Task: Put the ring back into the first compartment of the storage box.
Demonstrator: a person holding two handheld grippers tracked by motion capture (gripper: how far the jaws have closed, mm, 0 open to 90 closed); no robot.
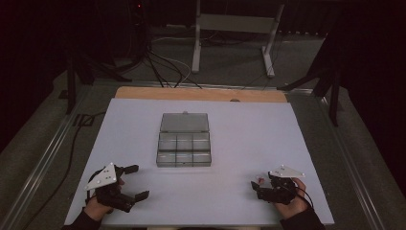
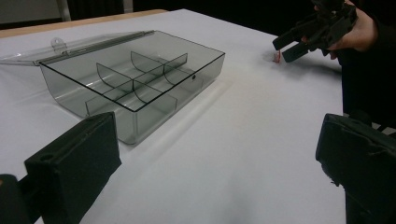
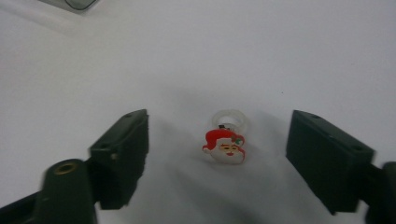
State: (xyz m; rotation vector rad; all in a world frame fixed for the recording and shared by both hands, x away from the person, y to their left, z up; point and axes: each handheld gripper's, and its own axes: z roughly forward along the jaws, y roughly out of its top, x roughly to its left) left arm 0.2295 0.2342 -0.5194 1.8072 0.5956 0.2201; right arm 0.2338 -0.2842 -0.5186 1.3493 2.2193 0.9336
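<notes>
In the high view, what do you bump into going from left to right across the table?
Left claw → clear box with compartments → tiny Santa ring → right claw.

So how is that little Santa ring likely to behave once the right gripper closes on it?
The Santa ring looks small and light, so an off-centre pinch by the right gripper may skid it across the smooth white table. Its clear round band could let it roll or twist. It probably isn't fragile.

A small Santa-face ring (image 3: 225, 144) with a clear band lies on the white table, face up
</notes>
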